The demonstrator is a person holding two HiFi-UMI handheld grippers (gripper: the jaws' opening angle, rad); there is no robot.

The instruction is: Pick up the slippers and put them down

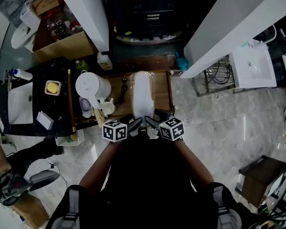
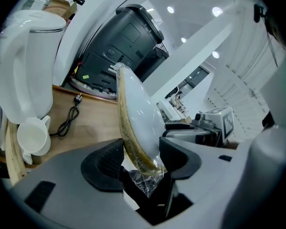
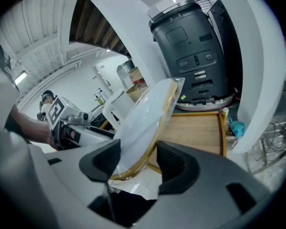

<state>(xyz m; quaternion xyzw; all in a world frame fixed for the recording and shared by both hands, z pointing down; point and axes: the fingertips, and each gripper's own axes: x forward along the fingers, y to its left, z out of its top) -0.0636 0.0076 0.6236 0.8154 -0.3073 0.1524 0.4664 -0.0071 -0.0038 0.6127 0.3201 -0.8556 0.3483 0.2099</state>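
A pair of white slippers (image 1: 143, 95) wrapped in clear plastic, with a tan sole edge, hangs lengthwise over the wooden tray (image 1: 163, 93). In the head view my left gripper (image 1: 135, 123) and right gripper (image 1: 151, 123) meet side by side at the near end of the pack. In the left gripper view the slippers (image 2: 138, 118) stand on edge between the pads, with crumpled wrap bunched behind, and the left gripper (image 2: 142, 159) is shut on them. In the right gripper view the slippers (image 3: 145, 118) slant up to the right, with the right gripper (image 3: 138, 163) shut on the same end.
A white kettle (image 1: 91, 87) and a white cup (image 1: 107, 108) stand at the tray's left, beside a black cord (image 1: 124, 86). A dark appliance (image 3: 190, 51) stands behind the tray. White slabs flank it. A black counter with a sink (image 1: 19, 104) lies left, a white basin (image 1: 250, 68) right.
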